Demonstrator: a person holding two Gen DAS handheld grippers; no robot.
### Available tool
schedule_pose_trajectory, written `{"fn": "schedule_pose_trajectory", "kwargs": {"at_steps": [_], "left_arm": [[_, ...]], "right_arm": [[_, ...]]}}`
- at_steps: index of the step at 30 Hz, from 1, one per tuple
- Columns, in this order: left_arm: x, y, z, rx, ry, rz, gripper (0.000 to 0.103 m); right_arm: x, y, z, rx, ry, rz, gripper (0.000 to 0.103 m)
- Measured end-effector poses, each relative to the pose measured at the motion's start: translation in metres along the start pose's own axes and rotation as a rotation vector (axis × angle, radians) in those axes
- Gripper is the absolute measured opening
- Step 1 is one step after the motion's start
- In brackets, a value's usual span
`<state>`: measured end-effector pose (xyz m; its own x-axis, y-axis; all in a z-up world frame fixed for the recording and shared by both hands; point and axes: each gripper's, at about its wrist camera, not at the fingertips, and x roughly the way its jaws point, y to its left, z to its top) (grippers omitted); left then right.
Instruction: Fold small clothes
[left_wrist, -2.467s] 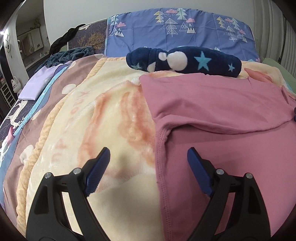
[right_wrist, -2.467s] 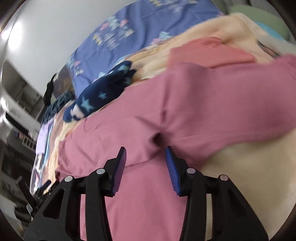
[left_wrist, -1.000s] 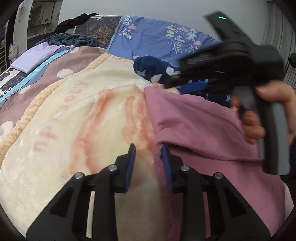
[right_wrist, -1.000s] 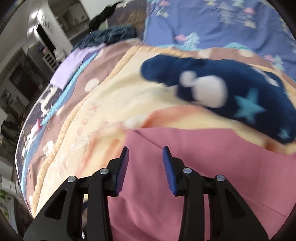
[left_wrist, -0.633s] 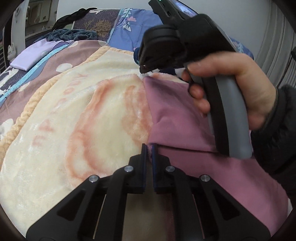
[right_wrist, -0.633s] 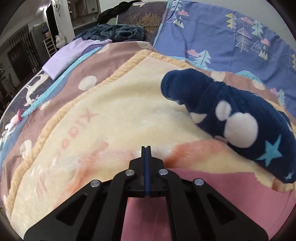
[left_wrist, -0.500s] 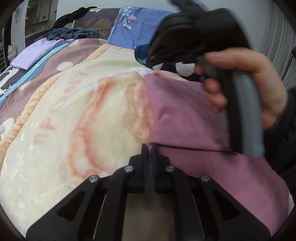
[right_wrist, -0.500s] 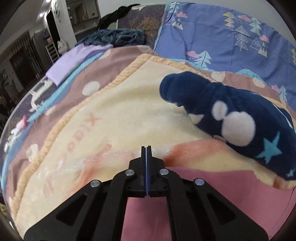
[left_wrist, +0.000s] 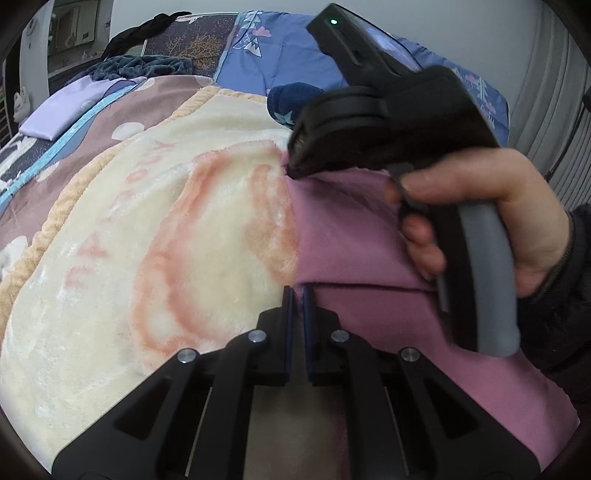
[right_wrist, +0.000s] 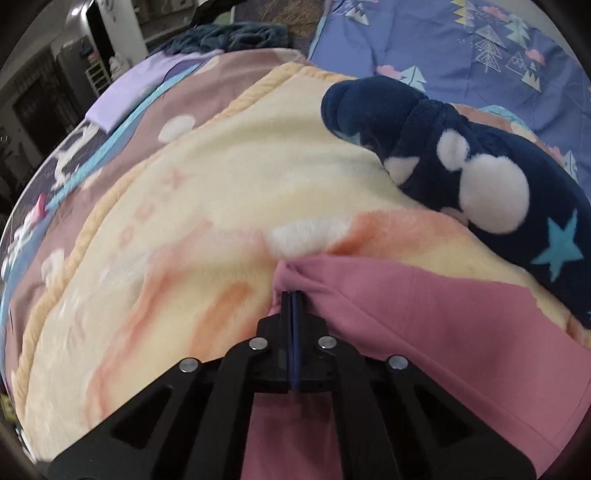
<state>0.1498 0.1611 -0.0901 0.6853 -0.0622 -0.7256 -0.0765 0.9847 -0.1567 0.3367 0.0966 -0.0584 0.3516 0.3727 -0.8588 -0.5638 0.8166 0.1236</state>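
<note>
Pink garment (left_wrist: 369, 236) lay on a cream blanket (left_wrist: 147, 221) with unreadable orange lettering; the left tool (left_wrist: 297, 295) pinched its folded edge, the right tool (right_wrist: 293, 299) its far corner.

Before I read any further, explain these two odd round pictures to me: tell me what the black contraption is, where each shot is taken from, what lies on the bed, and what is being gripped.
There is no robot here. A person holds a black hand-held gripper in each hand, and each carries a wide-angle camera looking forward along its two fingers, hence the round pictures.

One picture comes from the left gripper. It also shows the right hand holding the right gripper's grey handle. The other picture comes from the right gripper.

On the bed lies a fluffy cream and orange blanket. Spread on it is a pink cotton garment, the piece being folded. Beyond it sits a dark blue fleece bundle with white spots and stars, with a blue quilt printed with trees behind.

Both grippers are closed on the pink garment: the left pinches its near edge, the right its far corner.
</note>
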Motion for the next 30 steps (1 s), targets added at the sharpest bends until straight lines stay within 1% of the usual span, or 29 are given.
{"fn": "schedule_pose_trajectory", "kwargs": {"at_steps": [2,3,4,5,6,7,8,10,11,12,13,14,15,16,17,18,19,20,21,22,23,24,25,26,27,28,29,30], "left_arm": [[0.0,-0.002,0.0,0.014,0.001,0.009,0.005],[-0.001,-0.002,-0.001,0.016,0.002,0.007,0.005],[-0.001,-0.001,-0.001,0.013,0.002,0.001,0.005],[-0.001,0.001,-0.001,0.008,0.003,-0.007,0.005],[-0.001,0.003,-0.001,-0.003,0.003,-0.018,0.007],[-0.001,0.005,-0.001,-0.012,0.004,-0.023,0.01],[-0.001,0.007,-0.001,-0.021,0.004,-0.029,0.01],[-0.002,0.009,-0.001,-0.03,0.004,-0.043,0.011],[-0.003,0.01,-0.001,-0.031,0.003,-0.046,0.011],[-0.005,0.01,-0.001,-0.031,0.001,-0.051,0.012],[-0.006,0.01,0.0,-0.03,-0.001,-0.057,0.012],[-0.009,0.011,0.0,-0.03,-0.007,-0.064,0.012],[-0.015,0.011,0.0,-0.023,-0.02,-0.065,0.012],[-0.022,0.01,0.001,-0.018,-0.042,-0.061,0.012],[-0.032,0.008,0.002,-0.011,-0.078,-0.06,0.012],[-0.046,0.006,0.006,-0.007,-0.124,-0.075,0.012],[-0.057,0.003,0.009,-0.011,-0.156,-0.092,0.012],[-0.067,-0.001,0.012,-0.017,-0.184,-0.111,0.012],[-0.078,-0.01,0.017,-0.011,-0.21,-0.13,0.014],[-0.083,-0.02,0.021,0.01,-0.221,-0.139,0.021],[-0.085,-0.033,0.024,0.044,-0.22,-0.141,0.026],[-0.084,-0.05,0.028,0.09,-0.206,-0.132,0.033],[-0.079,-0.065,0.031,0.129,-0.187,-0.13,0.035],[-0.072,-0.081,0.033,0.17,-0.162,-0.137,0.036],[-0.06,-0.101,0.036,0.226,-0.126,-0.144,0.04],[-0.047,-0.117,0.036,0.267,-0.099,-0.133,0.045],[-0.031,-0.131,0.036,0.292,-0.07,-0.117,0.046],[-0.009,-0.143,0.035,0.31,-0.023,-0.104,0.047]], "right_arm": [[-0.005,-0.002,0.002,0.015,-0.034,0.042,0.0],[-0.011,-0.005,0.001,0.029,-0.031,0.061,0.001],[-0.018,-0.009,0.0,0.049,-0.015,0.079,0.005],[-0.027,-0.015,-0.004,0.072,0.0,0.097,0.014],[-0.047,-0.025,-0.014,0.094,-0.017,0.122,0.022],[-0.067,-0.033,-0.026,0.092,-0.05,0.127,0.025],[-0.082,-0.039,-0.036,0.085,-0.075,0.122,0.028],[-0.124,-0.063,-0.072,0.081,-0.131,0.096,0.029],[-0.146,-0.082,-0.096,0.098,-0.161,0.085,0.031],[-0.16,-0.098,-0.115,0.12,-0.183,0.065,0.038],[-0.172,-0.116,-0.134,0.15,-0.207,0.037,0.04],[-0.184,-0.137,-0.152,0.193,-0.233,0.003,0.042],[-0.192,-0.166,-0.175,0.266,-0.249,-0.05,0.043],[-0.193,-0.192,-0.194,0.351,-0.232,-0.092,0.043],[-0.189,-0.217,-0.212,0.44,-0.189,-0.127,0.04],[-0.178,-0.245,-0.233,0.529,-0.148,-0.107,0.032],[-0.174,-0.257,-0.244,0.548,-0.189,-0.027,0.032],[-0.173,-0.262,-0.249,0.551,-0.216,0.013,0.032],[-0.172,-0.263,-0.25,0.558,-0.226,0.024,0.033],[-0.172,-0.26,-0.248,0.551,-0.227,0.007,0.035],[-0.171,-0.254,-0.245,0.528,-0.228,-0.018,0.048],[-0.168,-0.243,-0.241,0.477,-0.229,-0.032,0.066],[-0.165,-0.232,-0.238,0.417,-0.228,-0.041,0.072],[-0.164,-0.223,-0.235,0.37,-0.219,-0.066,0.076],[-0.162,-0.219,-0.234,0.344,-0.213,-0.096,0.076],[-0.163,-0.216,-0.234,0.335,-0.214,-0.112,0.075],[-0.165,-0.215,-0.235,0.336,-0.223,-0.117,0.071],[-0.175,-0.222,-0.239,0.358,-0.247,-0.107,0.062]]}}
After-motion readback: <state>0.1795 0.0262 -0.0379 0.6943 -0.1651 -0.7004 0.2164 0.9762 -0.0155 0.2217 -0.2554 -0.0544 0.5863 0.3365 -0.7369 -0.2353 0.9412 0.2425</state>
